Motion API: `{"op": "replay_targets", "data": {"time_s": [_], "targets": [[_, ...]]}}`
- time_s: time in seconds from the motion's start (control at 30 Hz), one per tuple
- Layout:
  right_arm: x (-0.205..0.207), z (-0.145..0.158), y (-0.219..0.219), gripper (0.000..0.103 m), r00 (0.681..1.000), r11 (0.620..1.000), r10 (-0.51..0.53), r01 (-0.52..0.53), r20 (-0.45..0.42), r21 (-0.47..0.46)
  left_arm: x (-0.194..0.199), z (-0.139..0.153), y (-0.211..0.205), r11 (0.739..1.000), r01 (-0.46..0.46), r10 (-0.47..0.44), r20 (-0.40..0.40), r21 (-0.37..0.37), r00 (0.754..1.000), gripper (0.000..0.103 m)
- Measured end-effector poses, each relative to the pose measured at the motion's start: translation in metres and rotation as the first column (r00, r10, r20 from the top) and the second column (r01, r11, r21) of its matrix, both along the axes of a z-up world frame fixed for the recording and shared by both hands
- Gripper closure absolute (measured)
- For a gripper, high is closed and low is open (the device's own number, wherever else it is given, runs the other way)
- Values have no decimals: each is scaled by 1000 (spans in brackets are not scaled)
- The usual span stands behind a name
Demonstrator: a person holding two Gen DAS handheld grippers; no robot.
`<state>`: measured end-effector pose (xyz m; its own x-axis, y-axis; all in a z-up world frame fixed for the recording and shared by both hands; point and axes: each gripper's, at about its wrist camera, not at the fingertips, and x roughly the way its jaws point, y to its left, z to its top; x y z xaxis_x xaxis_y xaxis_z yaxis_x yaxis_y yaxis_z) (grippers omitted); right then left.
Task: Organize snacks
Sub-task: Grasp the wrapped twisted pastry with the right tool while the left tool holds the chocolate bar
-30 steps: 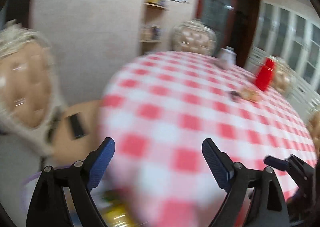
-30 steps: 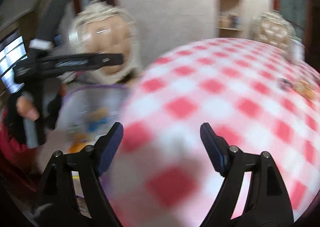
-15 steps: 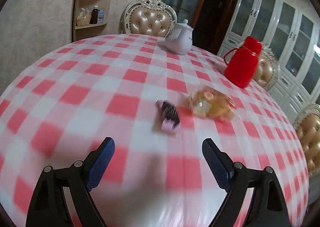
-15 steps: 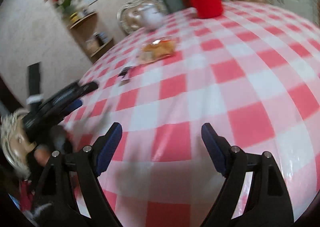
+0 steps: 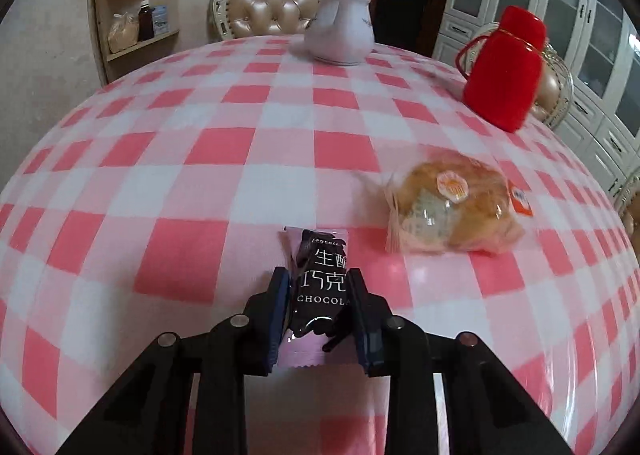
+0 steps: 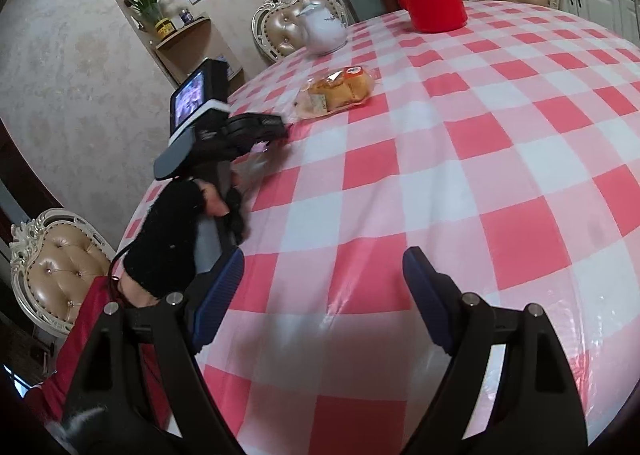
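the left gripper (image 5: 318,305) has just been closing its jaws and now they hold a chocolate bar (image 5: 320,283) narrowly between them, pressing on both long edges of the dark wrapper. the bar lies flat on the surface (image 5: 200,159), a round top under a red and white checked cloth. its long axis runs away from the camera, in line with the fingers; the far end, a pale pink crimped seal, points toward the middle of the cloth, and the near pink end sits between the fingers. the print on it reads upright from the left wrist view.

just right of the bar and a little farther off lies a bread bag (image 5: 452,207), a clear pack with an orange sticker, apart from the bar and with its long axis across the view. far beyond stand a white teapot (image 5: 340,35) and a red flask (image 5: 500,75), both upright near the far edge, well apart from the snacks. a padded chair (image 5: 272,7) stands behind the teapot and a corner shelf (image 5: 136,15) hangs on the wall to the left. nothing lies between the bar and the bag.

the right gripper (image 6: 320,295) hovers over bare cloth near the rim, jaws wide with nothing between them. from its view the left hand (image 6: 168,239), in a black fingerless glove, holds its gripper low on the cloth, with the bread bag just past its tip.
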<state>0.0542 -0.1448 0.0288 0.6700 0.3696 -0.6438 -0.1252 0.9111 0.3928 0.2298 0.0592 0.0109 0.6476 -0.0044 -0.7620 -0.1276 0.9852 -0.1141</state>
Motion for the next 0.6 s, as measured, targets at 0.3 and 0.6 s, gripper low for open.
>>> {"op": "replay_targets", "data": {"time_s": [0.3,0.6], "targets": [[32,-1,-7,20,999,996,-29,31,29,-78,-107,20,24,998,-12,20,131,-58,991,73],[204,51,27,12,986,963,146,-123,80,-242,-111,13,48,981,-20,45,127,-191,991,73]]}}
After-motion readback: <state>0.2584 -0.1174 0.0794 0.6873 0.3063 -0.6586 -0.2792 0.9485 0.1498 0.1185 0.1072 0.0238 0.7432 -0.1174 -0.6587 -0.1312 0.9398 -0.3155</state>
